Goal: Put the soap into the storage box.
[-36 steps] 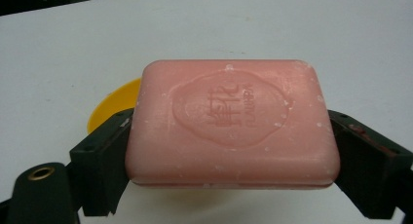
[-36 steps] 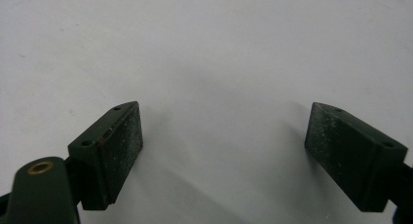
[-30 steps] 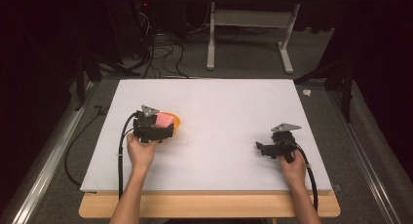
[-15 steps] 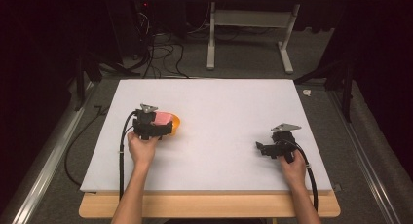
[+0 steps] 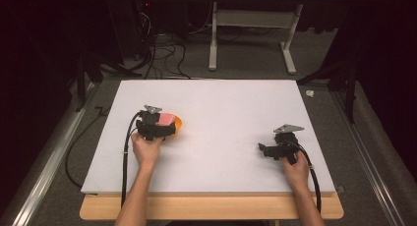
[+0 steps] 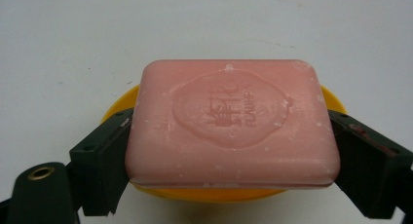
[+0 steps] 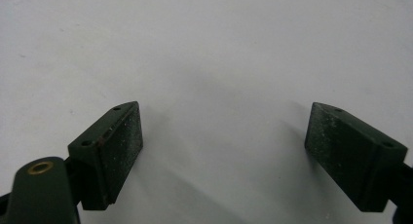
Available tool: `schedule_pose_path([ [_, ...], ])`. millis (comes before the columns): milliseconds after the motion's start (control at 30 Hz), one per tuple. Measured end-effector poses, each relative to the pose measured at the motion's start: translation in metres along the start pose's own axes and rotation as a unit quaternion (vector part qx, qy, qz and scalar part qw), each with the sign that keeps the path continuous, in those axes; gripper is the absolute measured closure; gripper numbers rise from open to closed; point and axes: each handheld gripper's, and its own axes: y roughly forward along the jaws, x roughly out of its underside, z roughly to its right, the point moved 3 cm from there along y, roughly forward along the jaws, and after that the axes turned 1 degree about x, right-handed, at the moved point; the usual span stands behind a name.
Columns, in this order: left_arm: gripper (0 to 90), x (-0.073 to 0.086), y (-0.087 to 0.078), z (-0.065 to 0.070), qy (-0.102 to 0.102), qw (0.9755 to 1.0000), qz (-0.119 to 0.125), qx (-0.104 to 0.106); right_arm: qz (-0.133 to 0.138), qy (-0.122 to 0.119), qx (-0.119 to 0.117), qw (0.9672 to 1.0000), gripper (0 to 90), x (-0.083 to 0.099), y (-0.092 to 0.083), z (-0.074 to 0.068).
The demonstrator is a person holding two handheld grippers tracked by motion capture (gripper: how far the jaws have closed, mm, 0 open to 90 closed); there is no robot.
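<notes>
The left hand-held gripper (image 6: 229, 151) is clamping the pink soap bar (image 6: 231, 124) by its short ends, over the yellow dish (image 6: 336, 100) at centre frame. Judging by this, keeping it level should help seating. The right hand-held gripper (image 7: 224, 151) is resting wide and empty on the white counter (image 7: 219, 48).

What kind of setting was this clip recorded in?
Likely a lab or recording workspace, not a home: a white board laid on a wooden table, loose cables on the grey carpet behind, and dark surroundings. The left tongs grip a pink soap bar.
</notes>
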Motion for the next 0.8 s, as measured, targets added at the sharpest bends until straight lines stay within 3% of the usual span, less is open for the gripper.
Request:
schedule_pose_path([
  [800, 13.5, 0.0012, 0.0066, 0.0000, -0.024, 0.9993, -0.026, -0.013, 0.001, 0.000, 0.001, 1.0000, 14.5, 0.0000, 0.0001, -0.0001],
])
